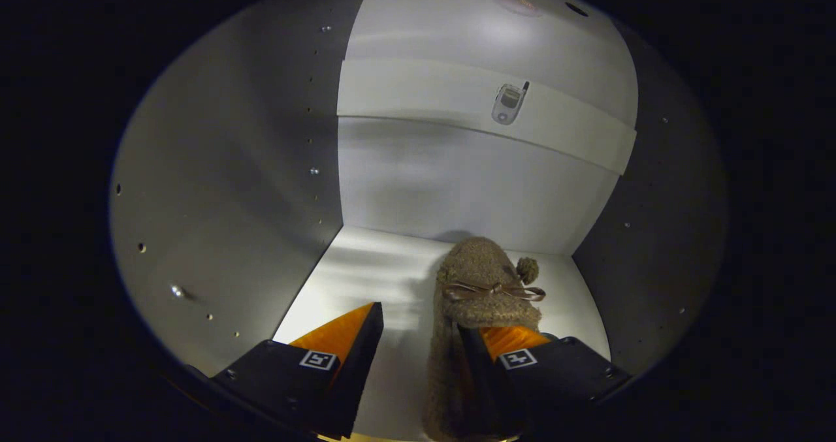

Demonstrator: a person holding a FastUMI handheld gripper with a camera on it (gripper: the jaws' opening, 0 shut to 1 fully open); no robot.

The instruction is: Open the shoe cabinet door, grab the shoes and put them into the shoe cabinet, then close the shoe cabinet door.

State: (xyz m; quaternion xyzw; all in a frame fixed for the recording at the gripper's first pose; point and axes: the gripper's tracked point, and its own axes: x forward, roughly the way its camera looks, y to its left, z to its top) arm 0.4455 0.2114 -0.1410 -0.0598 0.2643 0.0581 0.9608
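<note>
- One cabinet (261, 168) takes up most of the frame: grey side walls at left and right, a pale back wall with a band across the upper middle, and a white shelf floor (353, 279) at lower centre.
- One fuzzy brown slipper (486, 282) lies on that floor, right of centre, toe toward the back wall, with a ribbon bow (494, 291) across its top and a small pompom (528, 269) at its right.
- The claw (418, 328) stands wide open at the bottom of the frame and holds nothing. The slipper's heel end runs down along the inner face of the right finger (480, 354), seemingly touching it; the left finger (356, 337) stands well apart over bare shelf.
- Likely risk: pulling back, the right finger could snag the fuzzy edge and drag the slipper out with it.
- A second risk: if the heel sits past the front lip, the door may catch it when closed.
</note>
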